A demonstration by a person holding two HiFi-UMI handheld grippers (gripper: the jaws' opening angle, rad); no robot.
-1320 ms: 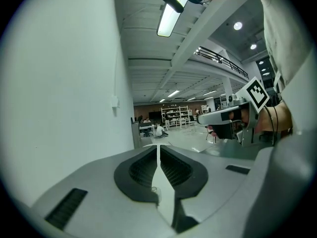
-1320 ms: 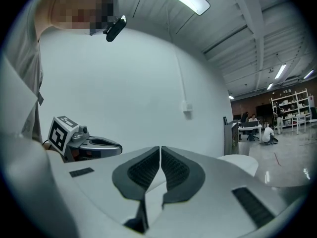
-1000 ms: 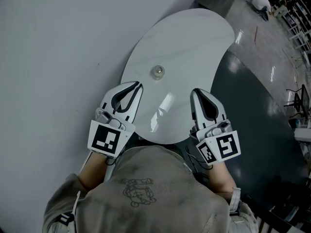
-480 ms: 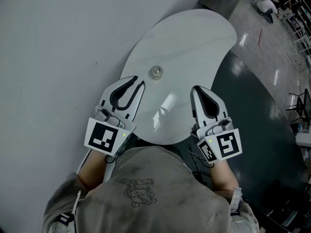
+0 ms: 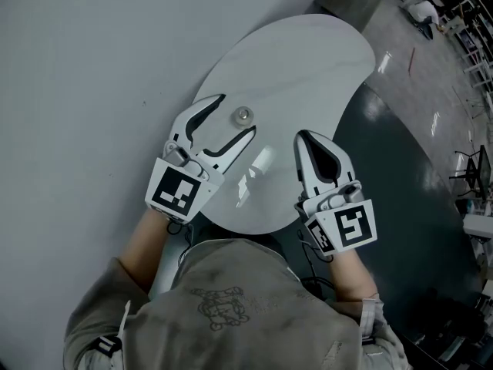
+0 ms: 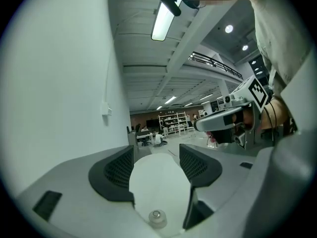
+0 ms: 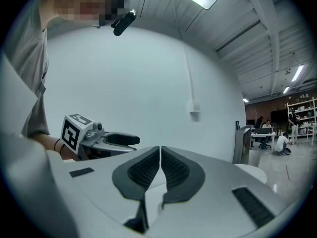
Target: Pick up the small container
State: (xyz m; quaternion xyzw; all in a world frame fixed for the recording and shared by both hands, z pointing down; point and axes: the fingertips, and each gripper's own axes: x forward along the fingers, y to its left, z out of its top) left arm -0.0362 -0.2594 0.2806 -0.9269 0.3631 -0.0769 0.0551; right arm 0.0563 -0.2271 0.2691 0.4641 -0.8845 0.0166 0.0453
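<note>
The small container [image 5: 243,115] is a tiny clear, round pot standing on the white oval table [image 5: 308,60]. My left gripper [image 5: 235,116] has its jaws opening around it: the pot sits between the two fingers, untouched by either pad. In the left gripper view the container [image 6: 157,216] shows low down between the dark pads. My right gripper [image 5: 304,136] is shut with nothing in it, hovering over the table's near right edge, about a hand's width right of the pot. In the right gripper view its pads [image 7: 176,170] meet.
A pale wall [image 5: 85,60] runs along the table's left side. Dark glossy floor [image 5: 408,183] lies to the right. Far back in the hall are shelves and desks [image 6: 171,123] with people sitting. The person's grey-sleeved torso [image 5: 231,307] fills the bottom.
The left gripper moved forward and right towards the container and its jaws spread from shut to wide apart around it. The right gripper barely shifted.
</note>
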